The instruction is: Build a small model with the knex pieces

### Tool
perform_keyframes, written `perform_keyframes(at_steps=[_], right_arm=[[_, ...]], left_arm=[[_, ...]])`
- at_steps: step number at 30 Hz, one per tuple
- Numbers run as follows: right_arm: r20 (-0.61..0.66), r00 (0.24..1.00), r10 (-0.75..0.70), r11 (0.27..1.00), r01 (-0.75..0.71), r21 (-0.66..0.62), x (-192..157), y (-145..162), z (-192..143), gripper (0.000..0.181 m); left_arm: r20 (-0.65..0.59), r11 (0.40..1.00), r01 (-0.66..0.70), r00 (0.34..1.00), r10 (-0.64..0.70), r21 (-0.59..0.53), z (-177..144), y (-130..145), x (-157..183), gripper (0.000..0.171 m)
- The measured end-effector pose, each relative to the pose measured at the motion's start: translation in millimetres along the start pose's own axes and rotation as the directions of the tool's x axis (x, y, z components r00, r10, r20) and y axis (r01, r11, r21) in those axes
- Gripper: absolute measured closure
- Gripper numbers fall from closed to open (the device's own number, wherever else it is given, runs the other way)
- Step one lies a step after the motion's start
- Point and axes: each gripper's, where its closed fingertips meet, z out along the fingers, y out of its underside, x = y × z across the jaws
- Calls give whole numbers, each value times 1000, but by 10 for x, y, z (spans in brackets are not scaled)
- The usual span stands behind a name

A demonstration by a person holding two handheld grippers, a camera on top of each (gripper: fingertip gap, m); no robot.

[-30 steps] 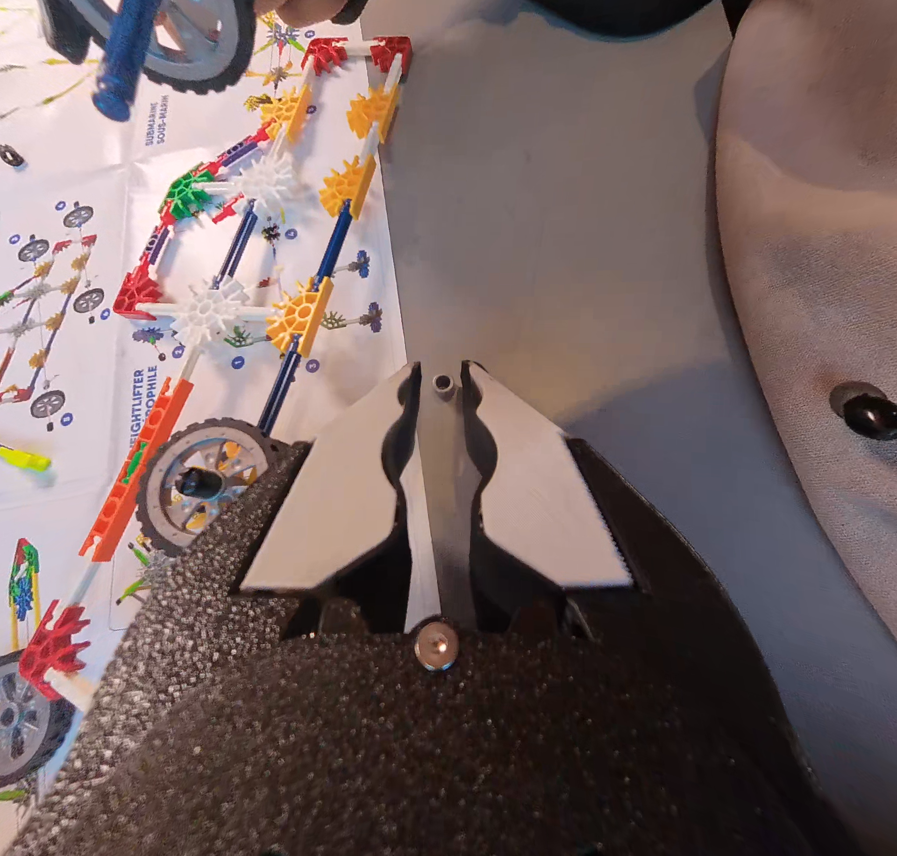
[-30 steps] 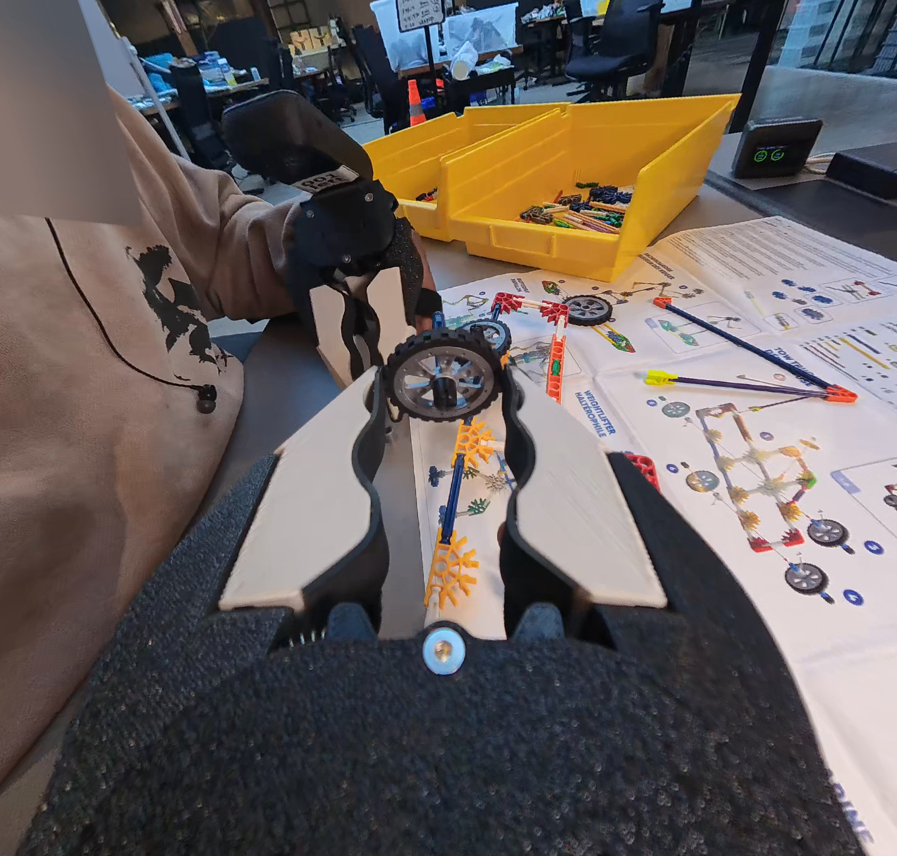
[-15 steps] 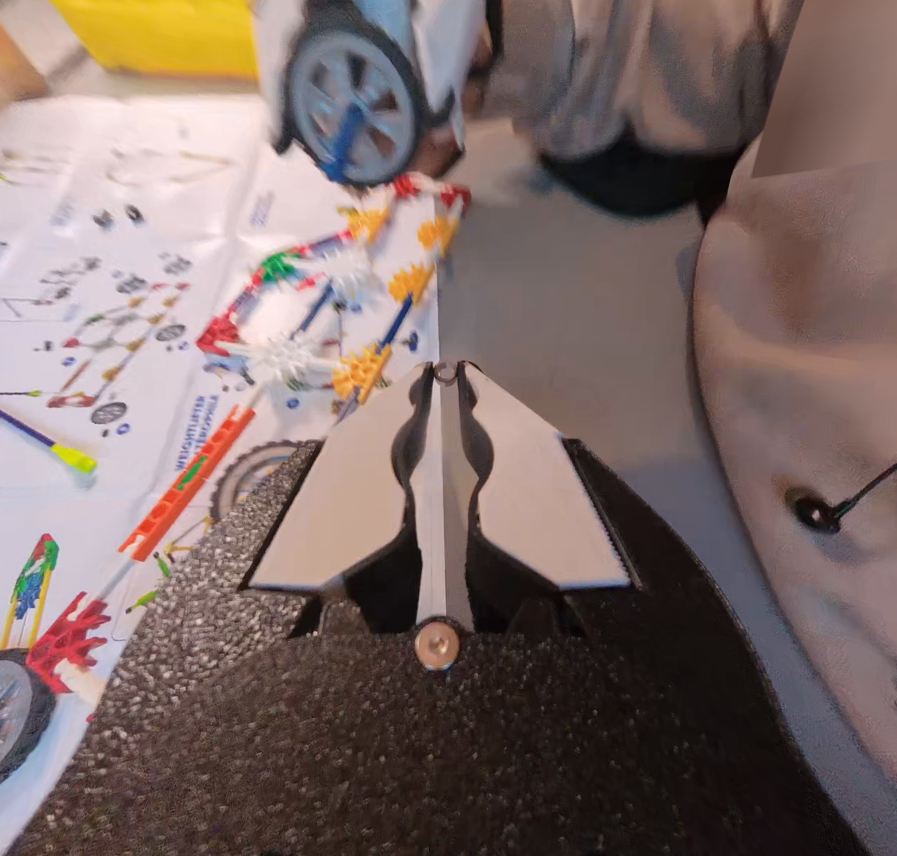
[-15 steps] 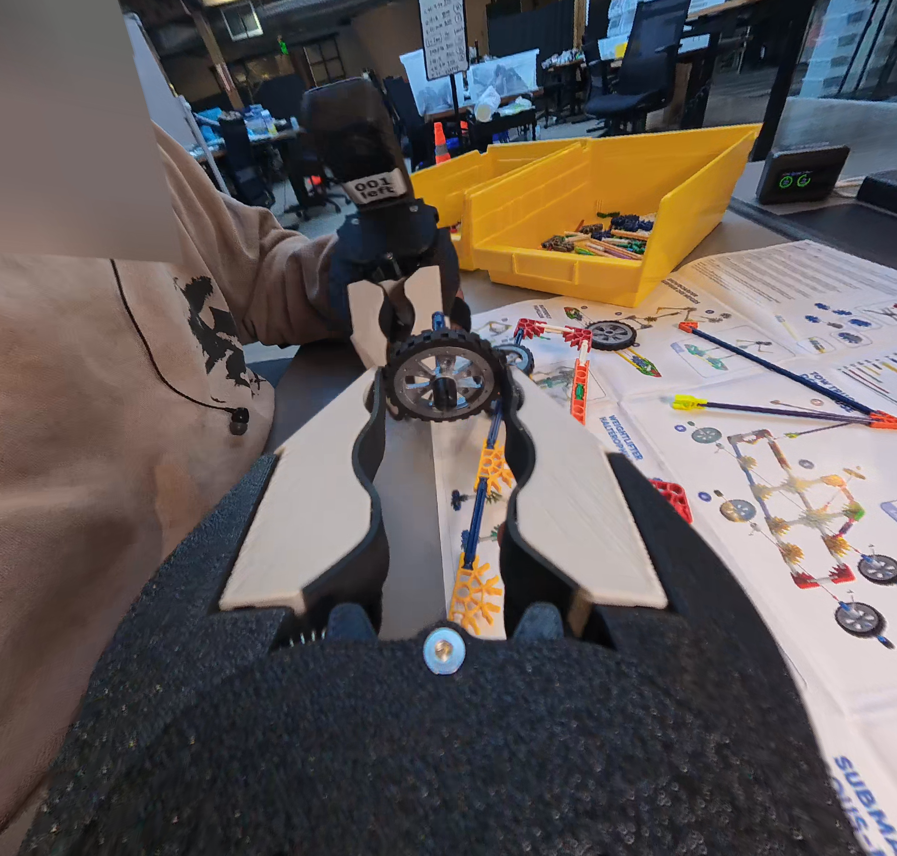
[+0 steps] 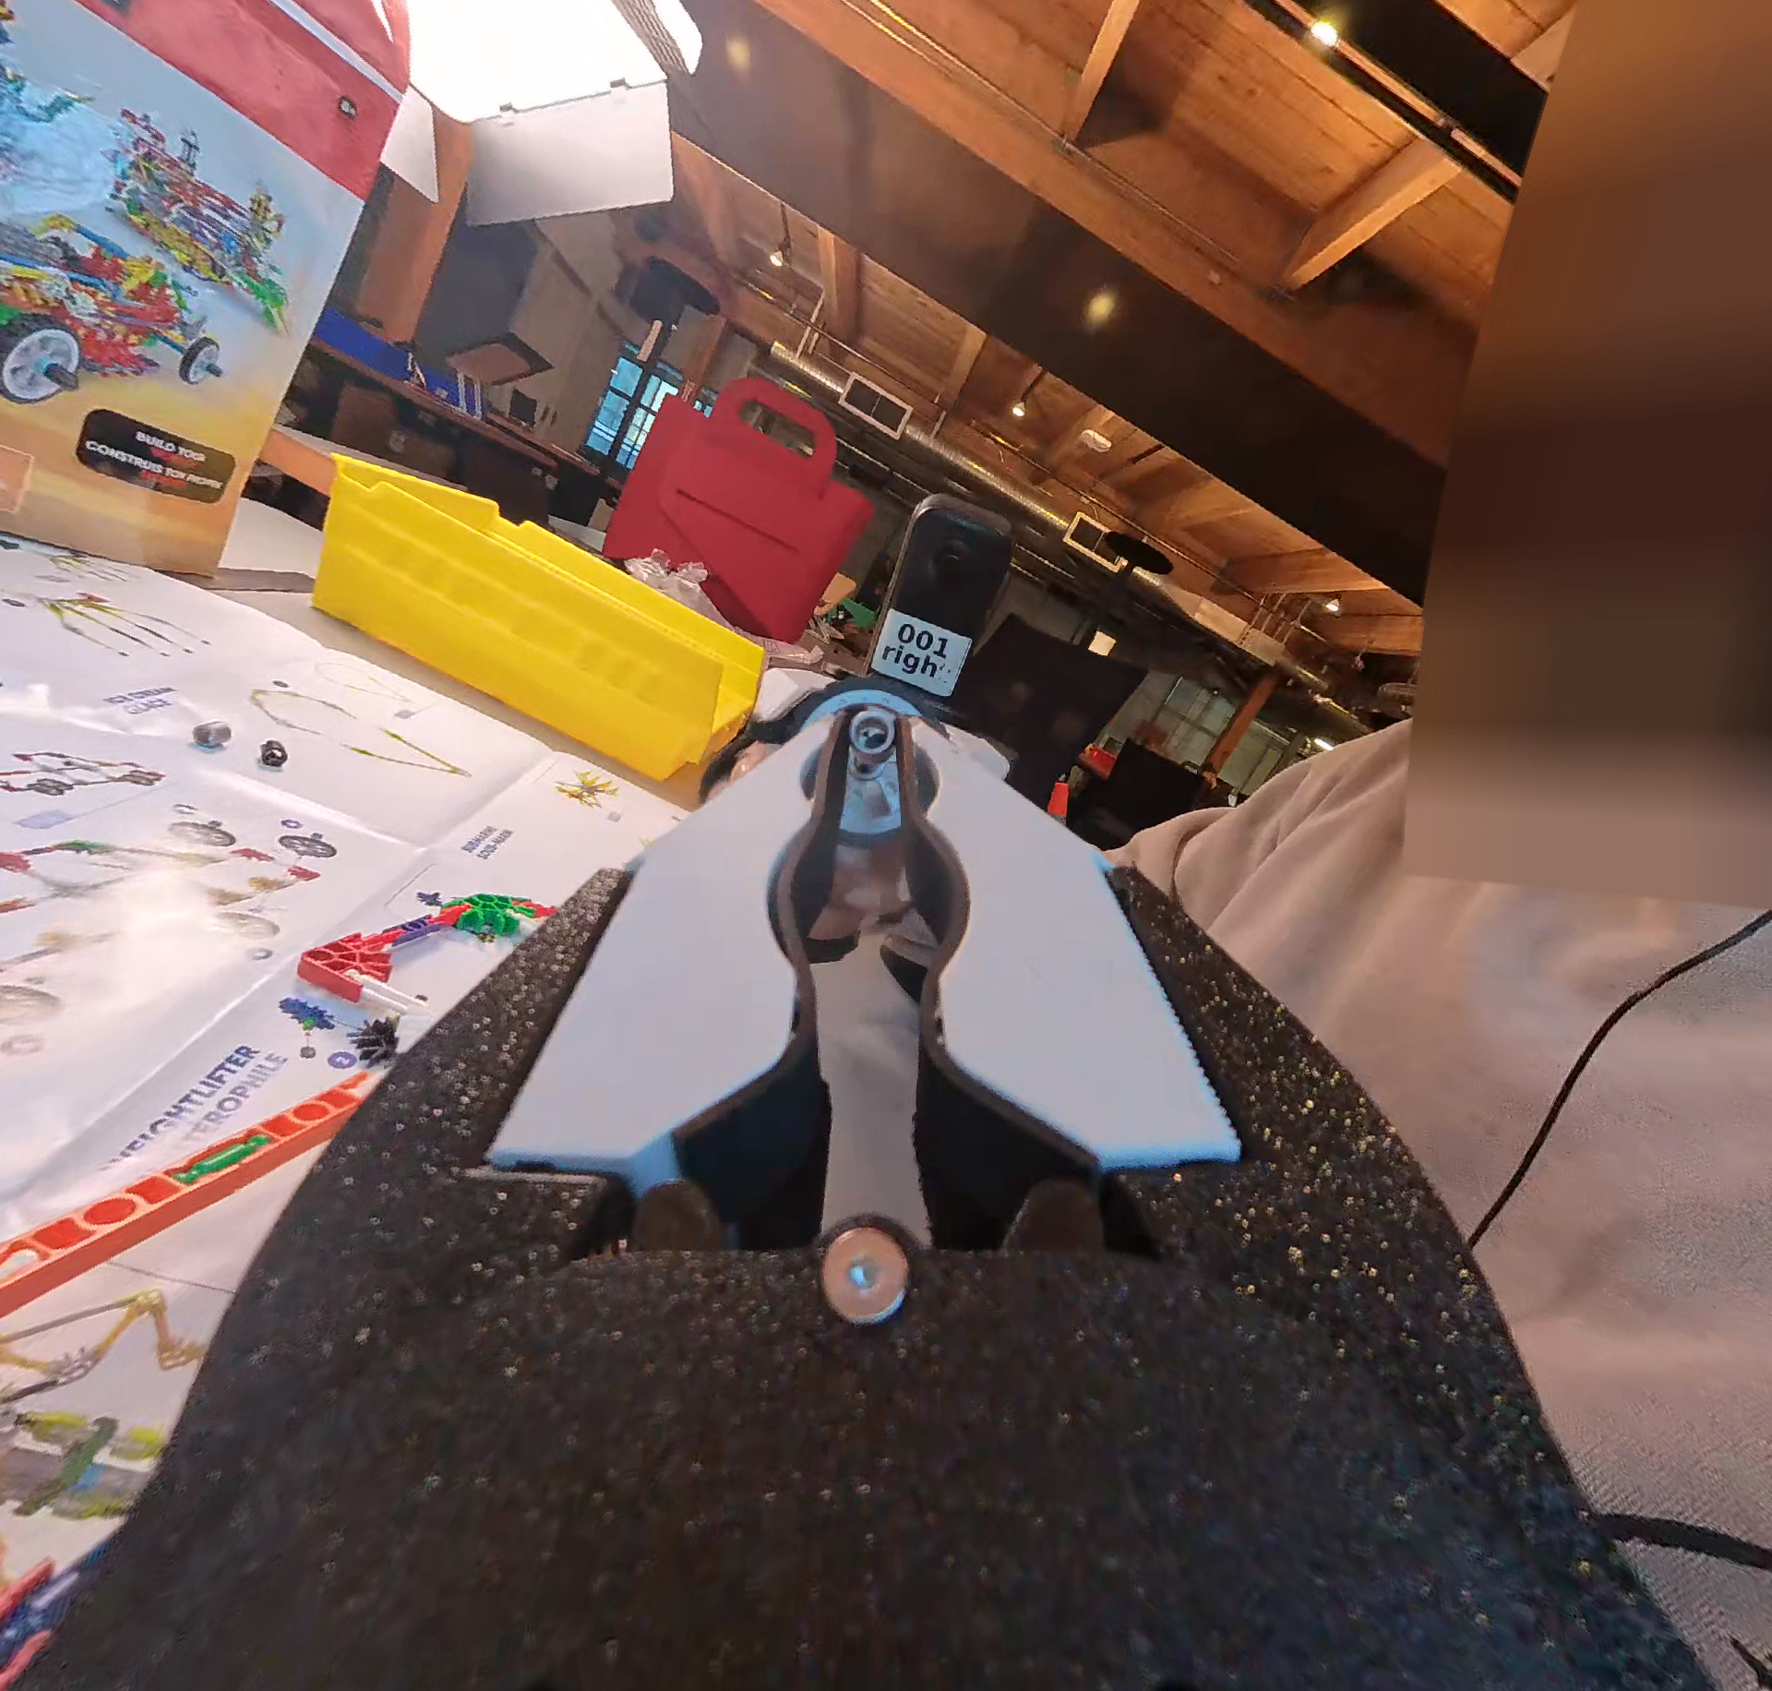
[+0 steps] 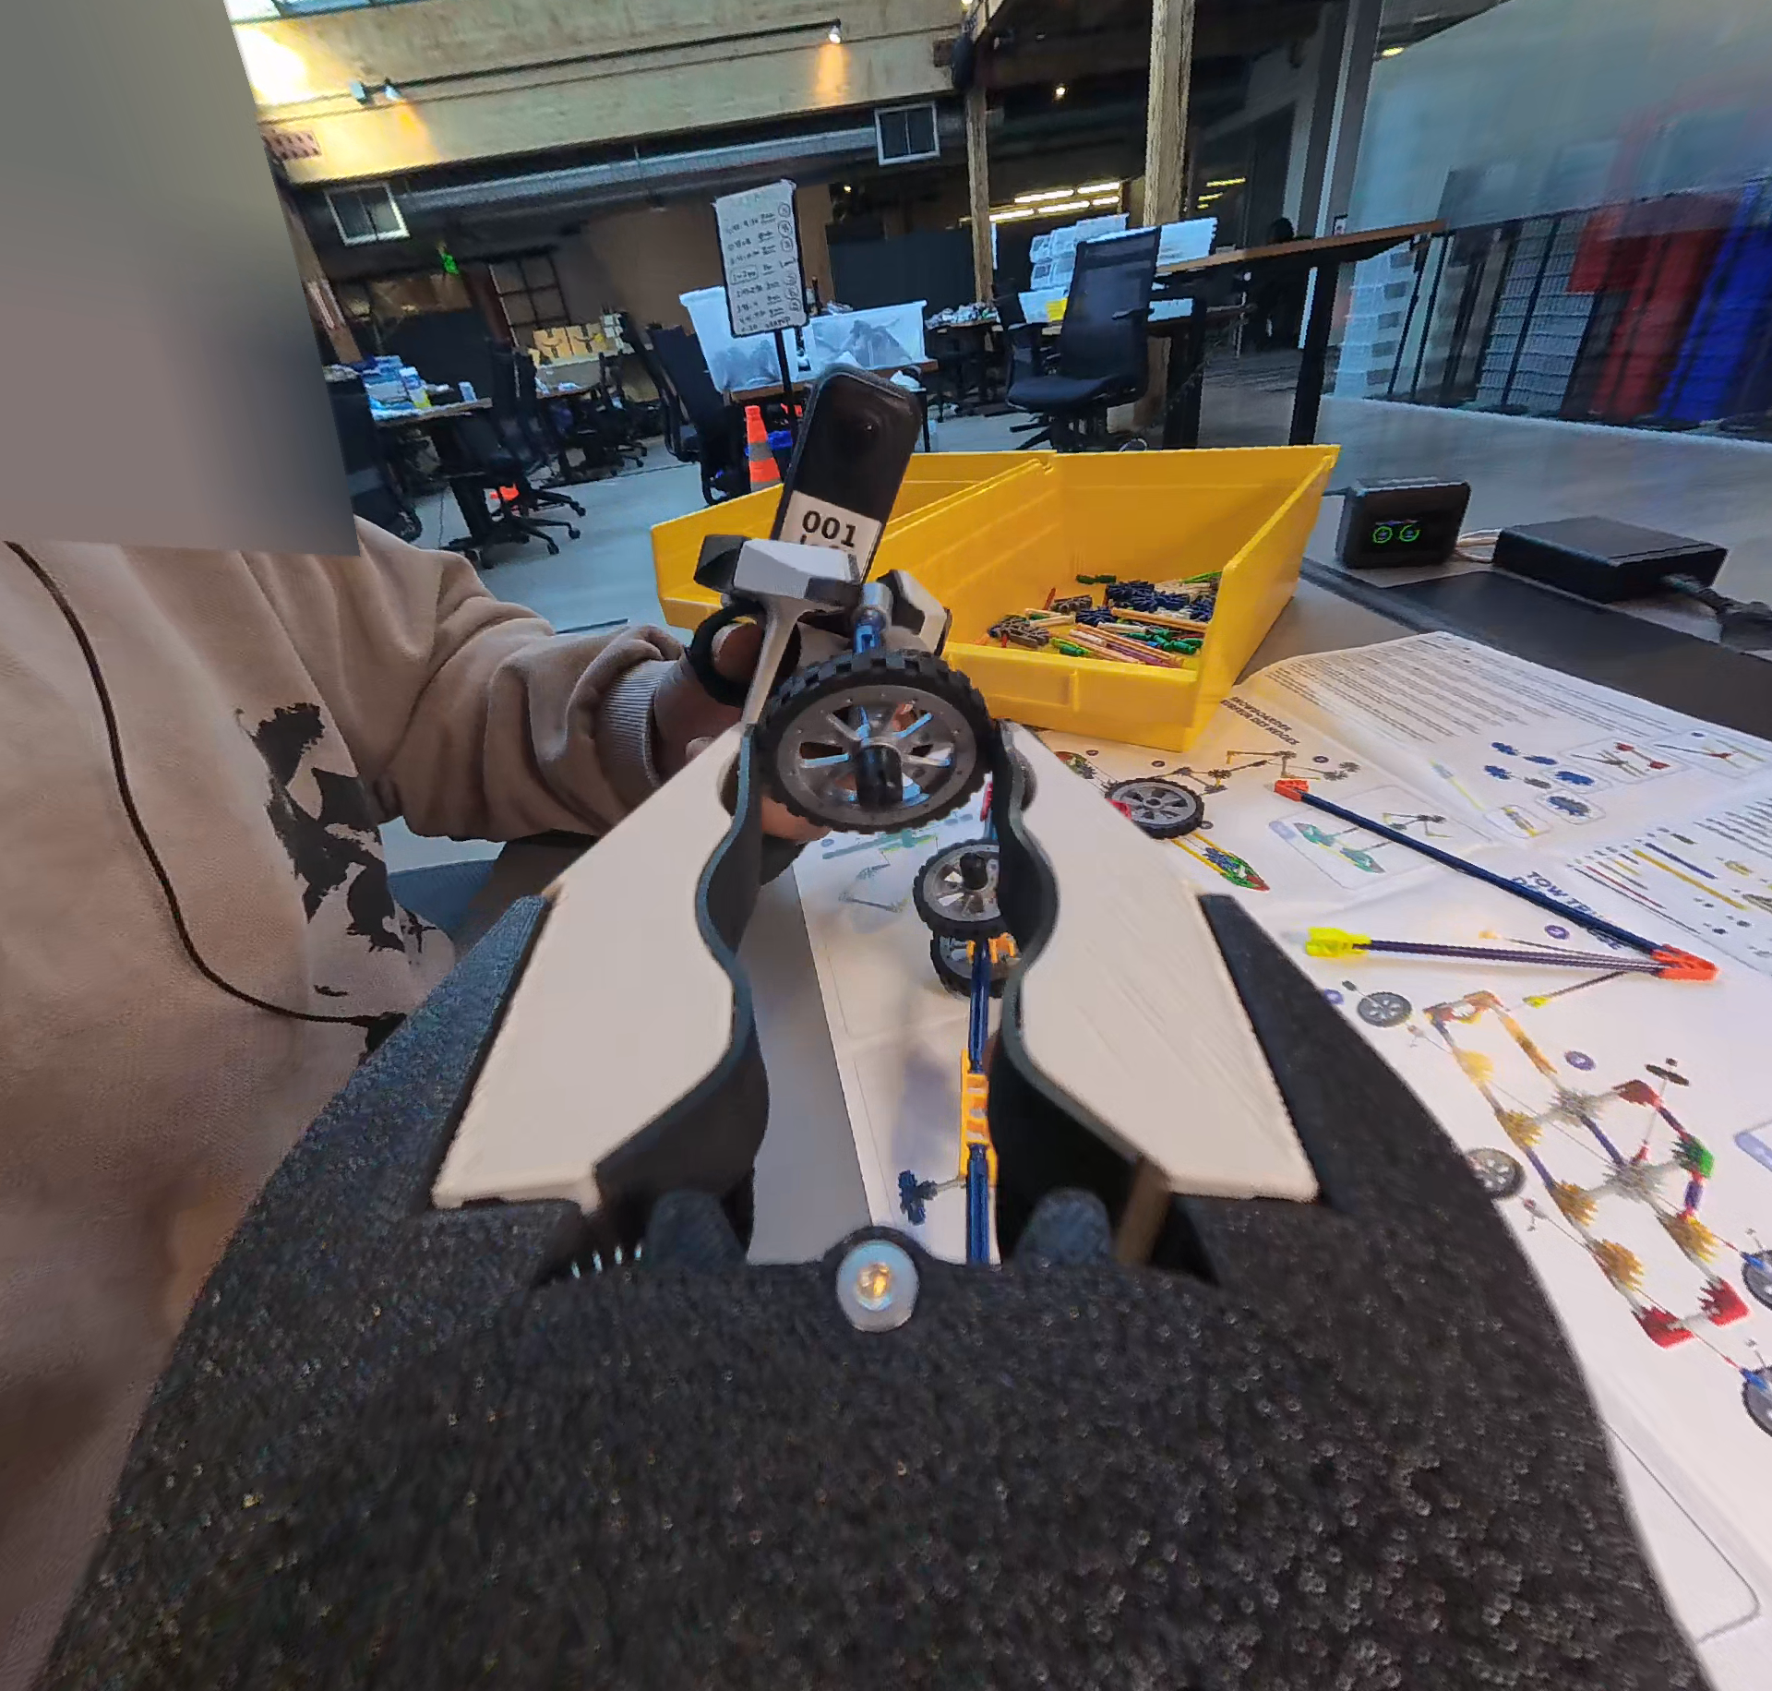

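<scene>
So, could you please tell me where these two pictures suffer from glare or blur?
Left wrist view: the ceiling light is blown out white and the instruction sheet is soft. Right wrist view: the wheel is sharp, while the far right background smears.

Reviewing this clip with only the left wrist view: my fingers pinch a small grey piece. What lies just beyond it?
Observer: The right gripper grips a black-tyred wheel there.
Operator: Anything through the wheel?
Observer: A blue rod runs from its hub up to the small grey piece in the left gripper.
Operator: Is the yellow bin empty?
Observer: No, the nearer yellow bin holds loose rods and connectors.
</scene>
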Motion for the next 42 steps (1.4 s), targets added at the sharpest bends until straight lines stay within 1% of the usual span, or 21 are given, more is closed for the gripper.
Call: perform_keyframes(at_steps=[2,5,9,13,15,19,23,25,27,29,32,34,36,42], right_arm=[[-4,1000,1,1000,-1,-11,5,17,0,135],[-8,1000,4,1000,-4,-16,2,25,4,135],[-25,1000,-9,999,8,-36,9,54,22,135],[-64,994,-91,991,84,-102,21,124,48,135],[-85,984,-154,980,141,-142,25,145,55,135],[-114,965,-236,957,210,-202,57,152,48,135],[-111,934,-339,906,292,-306,85,199,50,135],[-93,932,-350,891,301,-340,88,178,53,135],[-78,930,-360,870,305,-387,116,181,47,135],[-32,932,-361,843,312,-438,102,235,33,135],[-11,936,-353,839,311,-446,83,243,24,135],[3,936,-351,833,314,-455,66,273,14,135],[14,937,-350,829,316,-461,48,294,10,135],[26,939,-344,830,317,-459,18,294,-2,135]], left_arm=[[5,1000,3,1000,-3,5,13,18,-11,164],[7,1000,-7,1000,8,-25,42,90,-17,164],[13,999,-4,1000,4,-35,64,140,-31,164],[48,995,-16,999,21,-95,101,265,-77,164],[57,994,1,998,5,-106,113,296,-90,164],[60,990,120,991,-116,-74,124,298,-123,164],[60,968,244,969,-241,-52,139,339,-164,164],[32,948,314,949,-313,-43,157,356,-145,164],[5,932,357,934,-358,-56,187,398,-105,163],[-1,928,365,930,-366,-74,204,441,-76,165],[-37,920,378,923,-384,-101,206,443,-21,156],[-44,912,379,920,-389,-157,203,495,9,150],[-38,912,364,925,-378,-189,185,522,15,149],[0,927,314,947,-321,-205,140,507,-43,149]])
